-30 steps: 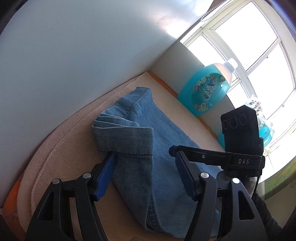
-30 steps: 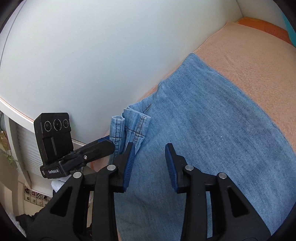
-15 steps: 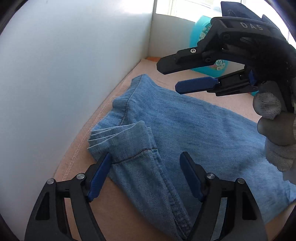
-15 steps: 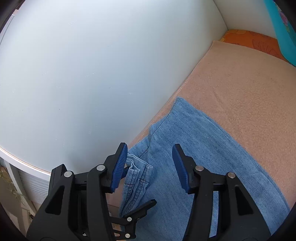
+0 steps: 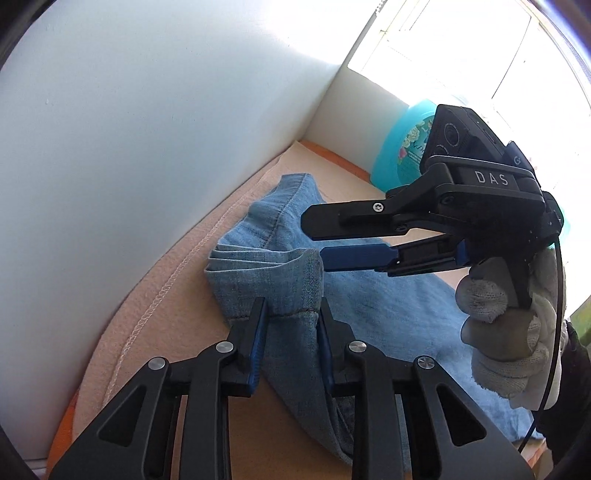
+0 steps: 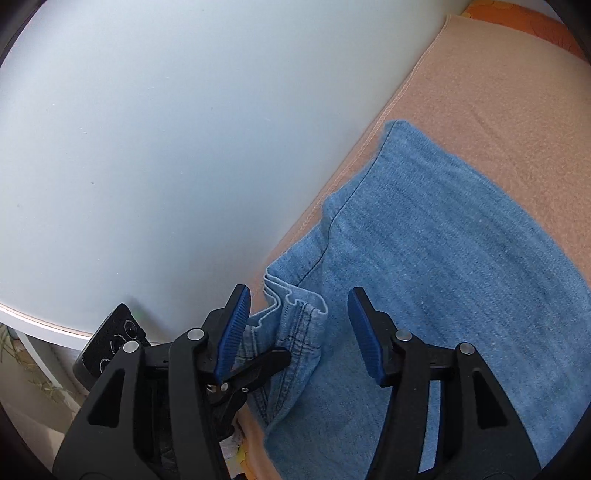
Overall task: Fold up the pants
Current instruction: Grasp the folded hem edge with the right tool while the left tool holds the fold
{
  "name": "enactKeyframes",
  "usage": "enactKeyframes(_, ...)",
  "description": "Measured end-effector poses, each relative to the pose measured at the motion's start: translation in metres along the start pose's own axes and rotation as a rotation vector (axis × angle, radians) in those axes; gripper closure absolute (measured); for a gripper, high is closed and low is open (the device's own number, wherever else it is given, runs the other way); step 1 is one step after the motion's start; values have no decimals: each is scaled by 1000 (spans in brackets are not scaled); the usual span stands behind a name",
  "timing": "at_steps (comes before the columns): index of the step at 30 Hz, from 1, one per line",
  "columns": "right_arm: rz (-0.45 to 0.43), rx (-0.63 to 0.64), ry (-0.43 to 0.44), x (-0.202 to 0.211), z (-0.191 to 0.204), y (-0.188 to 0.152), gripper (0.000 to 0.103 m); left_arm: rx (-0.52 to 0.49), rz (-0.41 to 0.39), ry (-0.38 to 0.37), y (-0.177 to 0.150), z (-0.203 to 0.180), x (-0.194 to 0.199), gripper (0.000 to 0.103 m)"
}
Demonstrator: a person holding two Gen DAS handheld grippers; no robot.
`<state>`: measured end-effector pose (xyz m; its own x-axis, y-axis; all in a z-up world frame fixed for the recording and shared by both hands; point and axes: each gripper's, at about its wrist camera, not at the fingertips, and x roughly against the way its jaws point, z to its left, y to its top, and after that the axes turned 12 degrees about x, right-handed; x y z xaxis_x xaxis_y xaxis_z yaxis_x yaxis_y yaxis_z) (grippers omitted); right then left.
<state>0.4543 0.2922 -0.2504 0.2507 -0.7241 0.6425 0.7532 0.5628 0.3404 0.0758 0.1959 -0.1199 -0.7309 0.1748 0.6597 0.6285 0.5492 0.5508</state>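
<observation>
The left tool [image 5: 290, 325] has just closed on the stacked hem of the jeans [image 5: 266, 284] lying on the peach-covered surface [image 5: 147, 325]; the right tool [image 6: 299, 325], half open and empty, hovers at twelve o'clock, suggesting the next fold is beginning.

Place: a home, I'd say, in a laundry or ironing corner by a window.
Surface: my claws work over a peach blanket [image 5: 177, 295] with a stitched hem, spread as padding over an orange patterned cover [image 6: 517, 14].
Walls: a plain white wall [image 5: 147, 129] stands right against the blanket's edge and meets another at a corner.
Window: a bright window [image 5: 461, 55] with white frames stands past the corner.
Laundry sign: a big turquoise detergent bottle [image 5: 399, 155] with a flowered label stands under that window.
Clothing: blue denim pants [image 6: 443, 240] lie on the blanket.
</observation>
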Motion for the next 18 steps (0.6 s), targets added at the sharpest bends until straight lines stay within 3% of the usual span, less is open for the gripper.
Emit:
enactKeyframes(2,11,-31,30,-7,-4,0,45,-17,0,22,-2,-4,0,73)
enactKeyframes(5,7,-74,100,-14,-6,4,45,-41,4,85,-6,-7,2,34)
enactKeyframes(10,8,-67,191,-19,2,6,45,-14,20,125,-7,-4,0,33)
enactKeyframes(16,6,-42,213,-21,13,0,45,23,3,109,-3,3,-2,33)
enactKeyframes(18,-5,-35,200,-10,11,0,45,38,-25,93,-1,8,3,39)
